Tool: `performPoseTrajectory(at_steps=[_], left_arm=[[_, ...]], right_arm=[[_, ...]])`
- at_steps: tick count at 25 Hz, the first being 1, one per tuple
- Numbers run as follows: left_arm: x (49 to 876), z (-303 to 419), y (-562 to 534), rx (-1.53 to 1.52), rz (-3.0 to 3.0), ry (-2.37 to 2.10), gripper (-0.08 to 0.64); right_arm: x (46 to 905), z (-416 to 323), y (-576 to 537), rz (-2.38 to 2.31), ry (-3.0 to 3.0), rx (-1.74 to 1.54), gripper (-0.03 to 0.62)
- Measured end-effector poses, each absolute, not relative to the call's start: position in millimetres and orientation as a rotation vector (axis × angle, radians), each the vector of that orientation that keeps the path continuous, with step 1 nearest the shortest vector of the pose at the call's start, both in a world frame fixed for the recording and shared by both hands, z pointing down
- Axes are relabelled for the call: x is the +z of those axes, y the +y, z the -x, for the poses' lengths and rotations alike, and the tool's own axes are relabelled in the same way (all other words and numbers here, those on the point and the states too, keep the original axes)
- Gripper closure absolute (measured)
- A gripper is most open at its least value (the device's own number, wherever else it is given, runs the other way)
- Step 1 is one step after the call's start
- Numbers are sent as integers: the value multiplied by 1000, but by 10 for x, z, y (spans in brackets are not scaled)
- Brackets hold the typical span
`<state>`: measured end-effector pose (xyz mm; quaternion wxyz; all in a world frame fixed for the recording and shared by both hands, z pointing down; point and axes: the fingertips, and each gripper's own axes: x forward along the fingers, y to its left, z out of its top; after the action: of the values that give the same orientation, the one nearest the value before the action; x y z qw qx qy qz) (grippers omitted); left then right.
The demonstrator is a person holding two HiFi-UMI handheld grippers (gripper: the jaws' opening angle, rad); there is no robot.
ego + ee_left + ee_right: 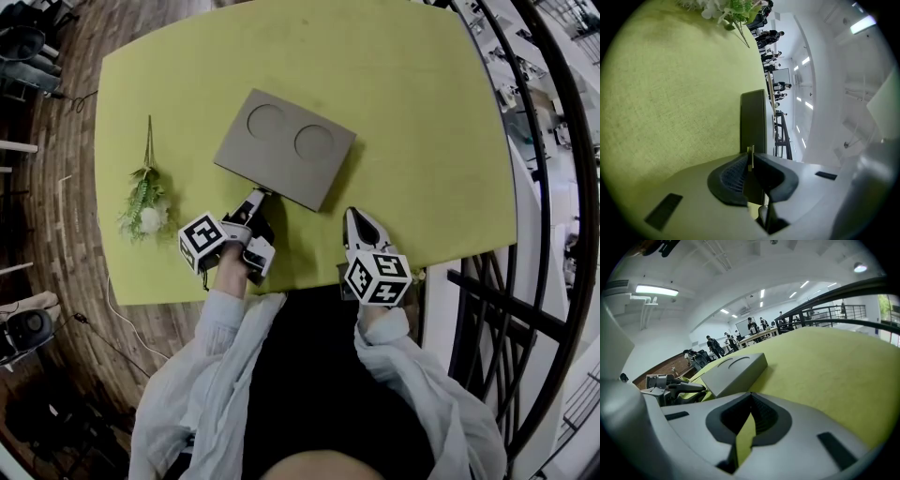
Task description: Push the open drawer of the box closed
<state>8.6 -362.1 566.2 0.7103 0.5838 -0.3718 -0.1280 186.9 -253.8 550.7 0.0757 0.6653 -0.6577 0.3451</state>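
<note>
The left claw [750, 157], clenched on a small brass-coloured tab [750, 151] that looks like the drawer pull, meets the near edge of the grey box [286, 148] at the middle of the desk [422, 112]. The right claw [750, 397] rests clenched and empty beside the box's corner. A level push straight into the box, with the right claw bracing it against sliding, should serve best. No brand or writing is legible; the marker cubes [377, 277] bear only black-and-white patterns.
</note>
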Motion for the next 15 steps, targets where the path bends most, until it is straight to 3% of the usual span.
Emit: performPoseTrajectory(at_steps=[15], left_arm=[[5622, -94, -3596, -331, -1310, -853, 524]], right_arm=[[5355, -1929, -2271, -2016, -1981, 987, 586]])
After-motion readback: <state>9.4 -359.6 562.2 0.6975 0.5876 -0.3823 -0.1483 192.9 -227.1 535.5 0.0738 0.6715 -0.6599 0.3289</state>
